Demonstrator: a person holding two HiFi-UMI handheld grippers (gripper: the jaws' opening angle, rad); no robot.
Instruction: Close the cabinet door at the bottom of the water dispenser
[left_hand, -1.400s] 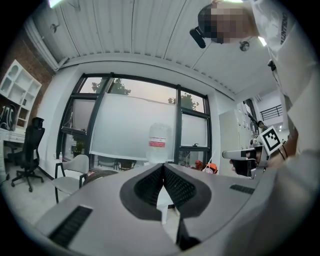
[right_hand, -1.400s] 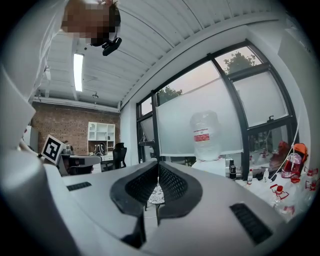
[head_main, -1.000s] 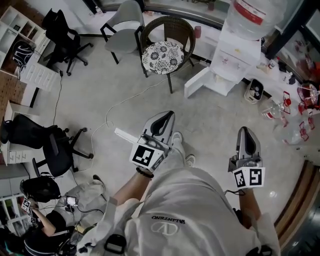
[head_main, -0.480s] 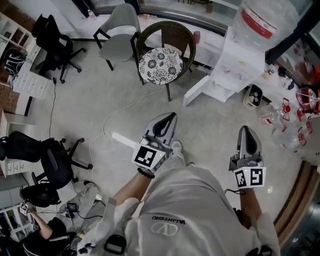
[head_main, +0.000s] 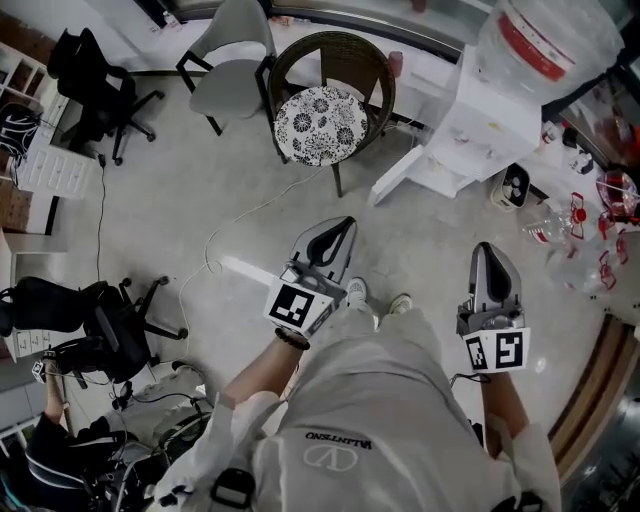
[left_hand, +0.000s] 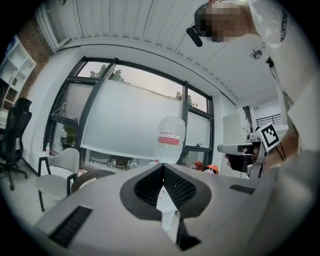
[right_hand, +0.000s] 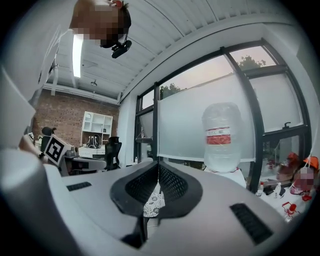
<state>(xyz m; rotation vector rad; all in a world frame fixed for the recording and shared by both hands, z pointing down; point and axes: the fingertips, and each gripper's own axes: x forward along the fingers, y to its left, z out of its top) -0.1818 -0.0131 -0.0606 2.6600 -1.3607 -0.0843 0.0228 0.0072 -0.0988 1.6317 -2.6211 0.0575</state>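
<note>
The left tool (head_main: 336, 232), jaws closed on nothing, points toward the open cabinet door (head_main: 400, 176), which juts out low from the water dispenser (head_main: 478, 118) ahead and slightly right, well apart. The right tool (head_main: 488, 256), also closed and empty, looks farther from the door's free edge. The hinge and cabinet interior can't be made out.

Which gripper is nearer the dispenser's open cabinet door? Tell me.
Left. In the head view the left gripper sits just below-left of the open cabinet door; the right gripper is farther off, lower right.
</note>
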